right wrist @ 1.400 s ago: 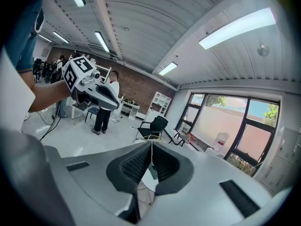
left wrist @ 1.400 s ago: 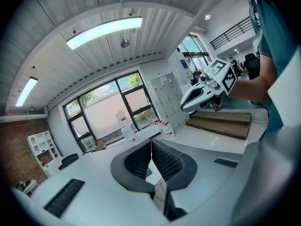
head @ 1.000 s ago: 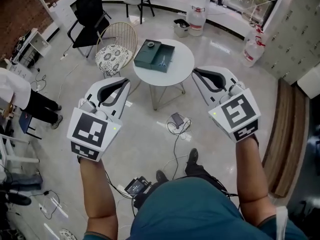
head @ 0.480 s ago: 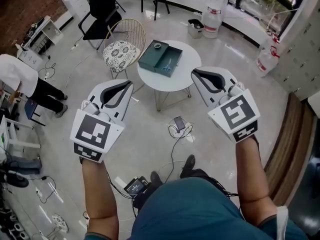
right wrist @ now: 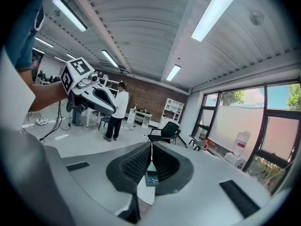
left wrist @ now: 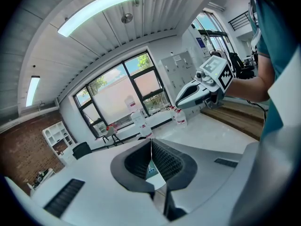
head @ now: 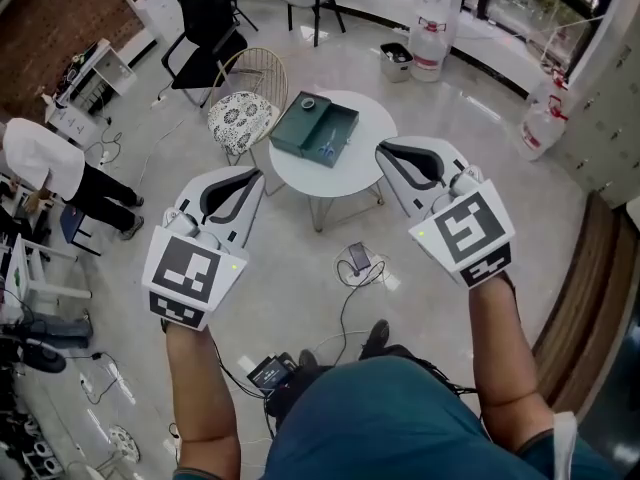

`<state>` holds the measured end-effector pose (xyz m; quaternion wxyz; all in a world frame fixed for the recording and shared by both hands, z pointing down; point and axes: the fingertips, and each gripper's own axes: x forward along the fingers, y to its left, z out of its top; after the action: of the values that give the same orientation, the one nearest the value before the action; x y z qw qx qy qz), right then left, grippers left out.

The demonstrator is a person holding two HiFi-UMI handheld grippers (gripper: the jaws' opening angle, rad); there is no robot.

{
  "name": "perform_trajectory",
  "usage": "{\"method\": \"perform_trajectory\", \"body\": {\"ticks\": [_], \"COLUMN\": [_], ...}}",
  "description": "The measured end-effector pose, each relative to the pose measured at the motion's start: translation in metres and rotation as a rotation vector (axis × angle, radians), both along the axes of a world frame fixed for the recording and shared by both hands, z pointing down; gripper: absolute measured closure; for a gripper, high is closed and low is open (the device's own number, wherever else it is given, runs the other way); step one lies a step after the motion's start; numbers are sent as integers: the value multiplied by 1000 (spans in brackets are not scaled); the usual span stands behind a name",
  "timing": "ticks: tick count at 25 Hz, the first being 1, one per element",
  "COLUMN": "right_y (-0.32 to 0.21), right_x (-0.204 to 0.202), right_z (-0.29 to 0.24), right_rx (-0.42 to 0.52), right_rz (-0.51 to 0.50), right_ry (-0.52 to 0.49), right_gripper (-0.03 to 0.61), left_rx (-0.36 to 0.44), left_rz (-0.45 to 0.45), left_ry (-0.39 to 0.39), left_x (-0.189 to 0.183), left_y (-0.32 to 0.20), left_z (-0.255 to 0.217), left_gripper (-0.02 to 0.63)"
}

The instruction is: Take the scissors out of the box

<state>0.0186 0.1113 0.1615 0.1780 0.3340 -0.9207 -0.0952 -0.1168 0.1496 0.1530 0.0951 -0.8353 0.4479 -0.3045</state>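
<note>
The box (head: 296, 128) is dark green and open on top. It sits flat on a round white table (head: 372, 144). The small scissors (head: 326, 147) have blue handles. They lie flat inside the box, in its right part.

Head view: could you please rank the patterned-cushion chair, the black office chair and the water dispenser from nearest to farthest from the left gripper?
1. Patterned-cushion chair, just ahead of the left gripper.
2. Black office chair, farther back, on the left.
3. Water dispenser, far back, on the right.
</note>
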Motion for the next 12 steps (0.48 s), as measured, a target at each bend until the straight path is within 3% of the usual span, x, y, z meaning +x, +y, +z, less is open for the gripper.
{"method": "perform_trajectory", "body": {"ticks": [12], "right_y": [-23], "right_x": [71], "right_z": [8], "right_rx": [-10], "right_rz": [26], "right_ry": [-22], "right_gripper": [540], "left_rx": [-8], "left_rz": [35], "left_ry": [-19], "left_x": [73], "left_y": [-34], "left_z": [6], "left_gripper": [594]}}
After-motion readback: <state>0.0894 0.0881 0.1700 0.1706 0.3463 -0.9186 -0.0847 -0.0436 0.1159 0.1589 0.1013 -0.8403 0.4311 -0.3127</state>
